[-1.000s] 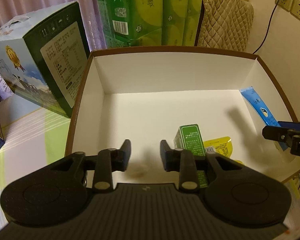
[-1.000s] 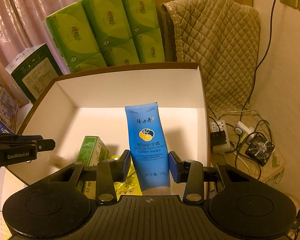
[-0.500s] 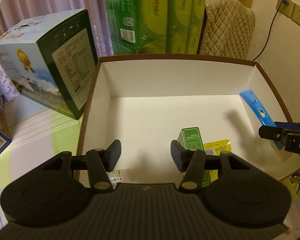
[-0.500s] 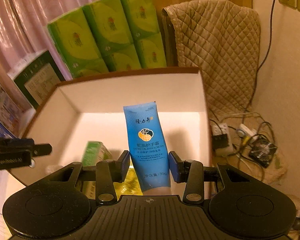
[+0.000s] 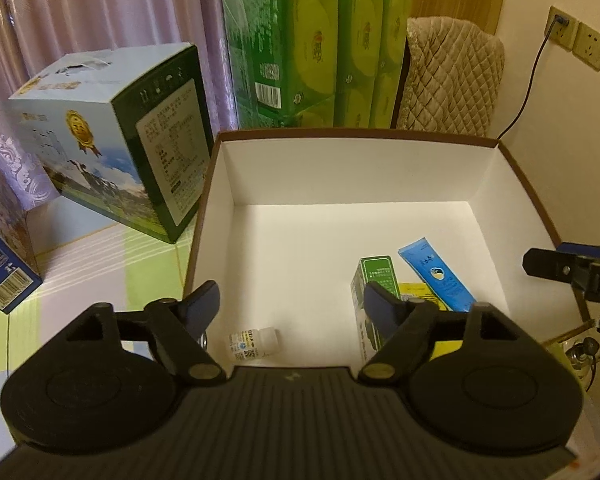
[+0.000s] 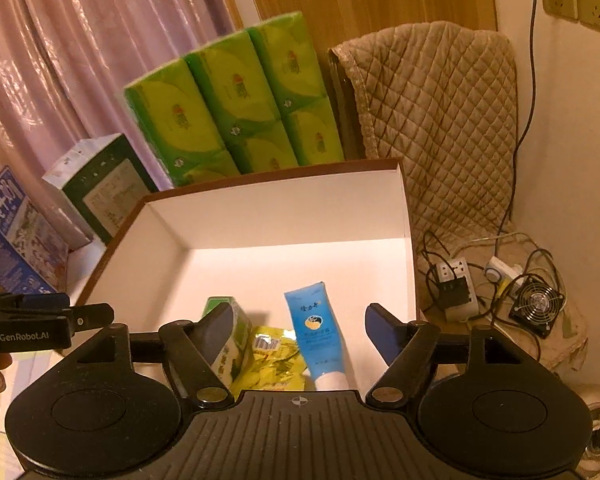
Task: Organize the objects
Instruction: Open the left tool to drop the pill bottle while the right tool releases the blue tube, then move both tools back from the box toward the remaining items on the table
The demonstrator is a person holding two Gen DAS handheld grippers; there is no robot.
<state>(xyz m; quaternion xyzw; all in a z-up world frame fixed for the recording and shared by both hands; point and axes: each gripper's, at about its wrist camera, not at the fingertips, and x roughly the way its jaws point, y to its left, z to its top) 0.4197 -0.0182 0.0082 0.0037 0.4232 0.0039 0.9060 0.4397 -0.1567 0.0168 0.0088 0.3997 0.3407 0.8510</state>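
A brown-rimmed white box (image 5: 380, 184) (image 6: 284, 208) holds the items. A blue tube (image 5: 436, 274) (image 6: 314, 328) lies on the box floor beside a green carton (image 5: 374, 280) (image 6: 230, 340) and a yellow packet (image 6: 278, 358) (image 5: 414, 289). A small white bottle (image 5: 254, 342) lies near the box's front wall. My left gripper (image 5: 292, 300) hangs open above the bottle, empty. My right gripper (image 6: 300, 324) is open over the tube, apart from it. Each gripper shows in the other's view: the right one (image 5: 572, 266), the left one (image 6: 48, 320).
Green tissue packs (image 5: 320, 52) (image 6: 236, 100) stand behind the box. A blue-and-green carton (image 5: 112, 160) and a dark blue box (image 5: 0, 256) sit left on the table. A quilted cover (image 6: 432, 120), power strips (image 6: 454, 286) and a small fan (image 6: 538, 304) lie right.
My right gripper opened and the blue tube dropped onto the box floor. My left gripper opened wider and drew back, and the small white bottle came into view.
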